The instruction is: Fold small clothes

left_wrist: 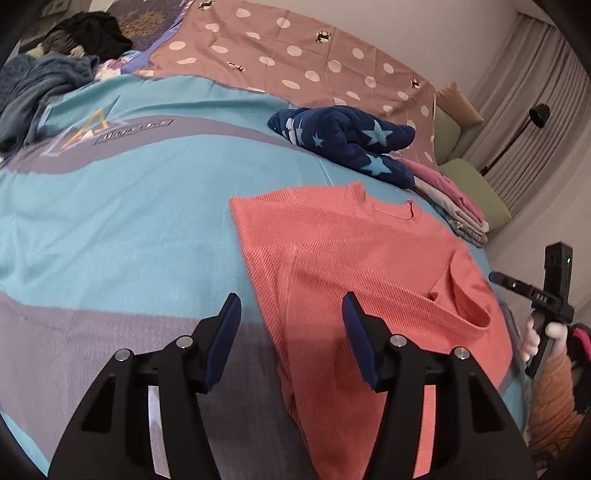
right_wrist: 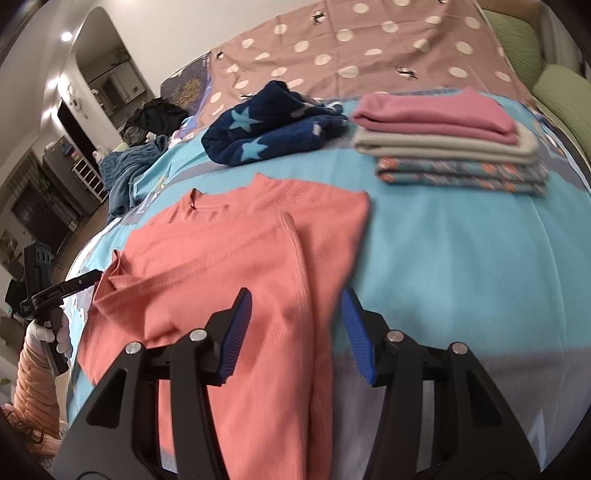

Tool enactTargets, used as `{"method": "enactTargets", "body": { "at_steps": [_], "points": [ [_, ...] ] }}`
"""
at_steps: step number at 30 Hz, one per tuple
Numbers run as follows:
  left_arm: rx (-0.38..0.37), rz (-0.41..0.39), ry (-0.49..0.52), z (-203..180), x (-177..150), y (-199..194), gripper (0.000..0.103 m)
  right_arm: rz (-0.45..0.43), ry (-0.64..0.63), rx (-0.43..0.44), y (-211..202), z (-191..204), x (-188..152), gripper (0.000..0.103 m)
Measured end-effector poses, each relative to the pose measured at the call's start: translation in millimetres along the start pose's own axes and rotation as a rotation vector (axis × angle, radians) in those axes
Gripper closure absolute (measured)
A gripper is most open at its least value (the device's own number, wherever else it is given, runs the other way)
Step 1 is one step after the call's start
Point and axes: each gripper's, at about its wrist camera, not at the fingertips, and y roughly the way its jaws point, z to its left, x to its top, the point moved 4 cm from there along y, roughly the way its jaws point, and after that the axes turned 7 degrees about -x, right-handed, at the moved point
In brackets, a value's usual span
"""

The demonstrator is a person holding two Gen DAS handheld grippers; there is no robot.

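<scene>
A salmon-orange knit top (left_wrist: pixel 354 266) lies flat on the bed, collar toward the far side, with one side folded over its body; it also shows in the right wrist view (right_wrist: pixel 221 266). My left gripper (left_wrist: pixel 291 325) is open and empty, hovering over the top's near left edge. My right gripper (right_wrist: pixel 297 321) is open and empty above the top's near right edge. In the left wrist view the right gripper (left_wrist: pixel 496 277) is at the far right; in the right wrist view the left gripper (right_wrist: pixel 92 276) is at the far left by the sleeve.
A crumpled navy star-print garment (right_wrist: pixel 269 125) lies beyond the top. A stack of folded clothes (right_wrist: pixel 450 144), pink on top, sits to its right. A teal blanket (left_wrist: pixel 40 85) and dark clothes (left_wrist: pixel 92 33) lie far left. Green pillows (left_wrist: pixel 476 188) line the bed's right edge.
</scene>
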Motion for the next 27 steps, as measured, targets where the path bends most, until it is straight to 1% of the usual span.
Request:
{"method": "enactTargets", "body": {
  "at_steps": [2, 3, 4, 7, 13, 14, 15, 16, 17, 18, 19, 21, 22, 24, 26, 27],
  "points": [
    [0.014, 0.012, 0.023, -2.2, 3.1, 6.5, 0.049, 0.006, -0.031, -0.001, 9.3, 6.1, 6.5, 0.051],
    [0.018, 0.023, 0.040, -4.6, 3.8, 10.0, 0.055, 0.009, -0.040, -0.002, 11.9, 7.8, 7.8, 0.051],
    [0.023, 0.031, 0.054, -6.9, 4.1, 12.3, 0.059, 0.017, -0.055, -0.002, 17.0, 10.0, 10.0, 0.051],
    [0.057, 0.039, 0.095, -10.5, 2.3, 16.5, 0.059, 0.034, -0.072, -0.007, 27.0, 12.3, 14.6, 0.051],
    [0.068, 0.041, 0.095, -8.6, 0.4, 17.9, 0.059, 0.056, -0.077, 0.013, 42.9, 14.5, 26.2, 0.051],
    [0.070, 0.043, 0.094, -8.4, 1.0, 18.9, 0.059, 0.062, -0.077, 0.018, 45.1, 15.0, 26.4, 0.053],
    [0.073, 0.041, 0.096, -8.8, 1.1, 19.2, 0.059, 0.069, -0.080, 0.023, 47.8, 15.7, 26.5, 0.062],
    [0.078, 0.038, 0.102, -9.9, 1.4, 19.1, 0.066, 0.079, -0.083, 0.029, 50.1, 16.8, 25.8, 0.069],
    [0.082, 0.036, 0.113, -12.6, 1.0, 19.0, 0.073, 0.082, -0.080, 0.032, 51.0, 17.4, 25.5, 0.089],
    [0.087, 0.037, 0.129, -15.7, 0.6, 17.2, 0.088, 0.079, -0.070, 0.037, 49.9, 17.5, 25.0, 0.097],
    [0.090, 0.038, 0.139, -18.5, 0.2, 15.0, 0.092, 0.062, -0.060, 0.044, 44.7, 17.6, 24.3, 0.097],
    [0.118, 0.025, 0.163, -24.9, -1.1, 7.4, 0.094, 0.002, -0.048, 0.065, 26.3, 19.5, 24.9, 0.097],
    [0.116, 0.017, 0.173, -28.2, -1.9, 3.7, 0.095, -0.017, -0.046, 0.071, 19.0, 19.9, 25.4, 0.097],
    [0.095, -0.010, 0.185, -34.4, -1.8, -5.3, 0.096, -0.071, -0.035, 0.093, -3.5, 20.4, 25.8, 0.097],
    [0.074, -0.042, 0.176, -38.2, 1.8, -14.8, 0.096, -0.113, -0.022, 0.095, -22.1, 19.6, 27.7, 0.097],
    [0.050, -0.072, 0.165, -42.4, 6.5, -24.6, 0.097, -0.135, -0.016, 0.095, -30.7, 18.8, 29.0, 0.097]
  ]
}}
